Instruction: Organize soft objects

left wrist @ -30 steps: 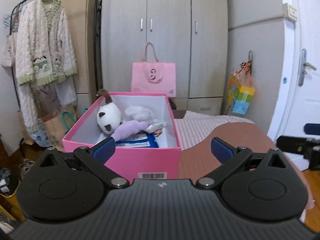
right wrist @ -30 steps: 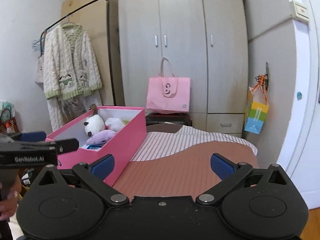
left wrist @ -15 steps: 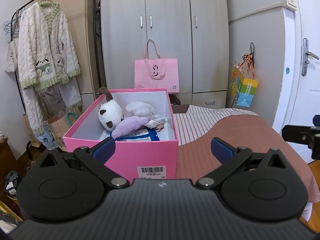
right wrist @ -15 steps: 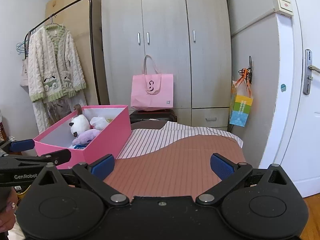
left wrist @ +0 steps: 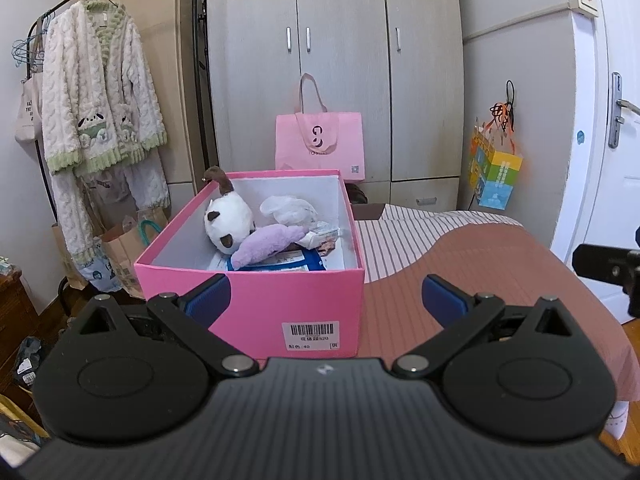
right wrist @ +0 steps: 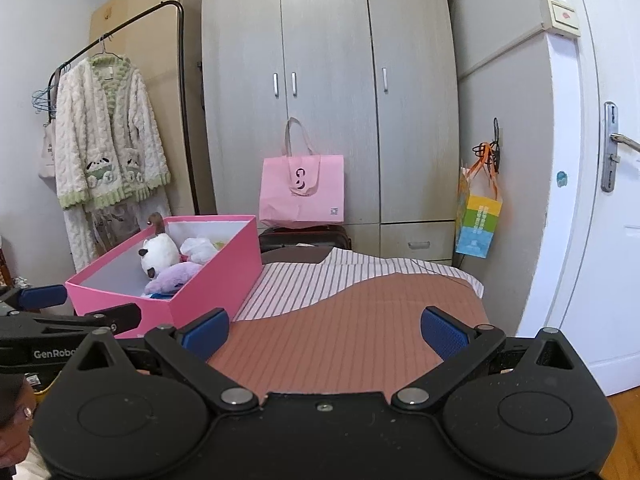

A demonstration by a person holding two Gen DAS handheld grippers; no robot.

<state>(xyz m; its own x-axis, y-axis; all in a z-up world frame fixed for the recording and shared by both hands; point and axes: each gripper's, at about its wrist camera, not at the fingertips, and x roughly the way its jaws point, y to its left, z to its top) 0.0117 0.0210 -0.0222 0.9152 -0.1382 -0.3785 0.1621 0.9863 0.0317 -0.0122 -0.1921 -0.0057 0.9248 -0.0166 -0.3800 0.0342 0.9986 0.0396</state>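
A pink box [left wrist: 256,300] stands on the striped bed cover [left wrist: 480,264]. In it lie a white and brown plush [left wrist: 226,222], a purple plush [left wrist: 268,244], a white soft item [left wrist: 290,208] and blue packets. My left gripper [left wrist: 326,298] is open and empty, just before the box's near wall. My right gripper [right wrist: 324,330] is open and empty over the bed, right of the box [right wrist: 208,280]. The left gripper [right wrist: 60,312] shows at the left edge of the right wrist view.
A grey wardrobe [right wrist: 328,100] stands behind the bed with a pink tote bag [right wrist: 302,190] against it. A clothes rail with a fluffy robe [left wrist: 96,108] is at left. A colourful bag [right wrist: 478,220] hangs at right beside a white door [right wrist: 612,200].
Both grippers have drawn back and risen a little, so the box and bed sit lower and farther in view. Both stay open and empty.
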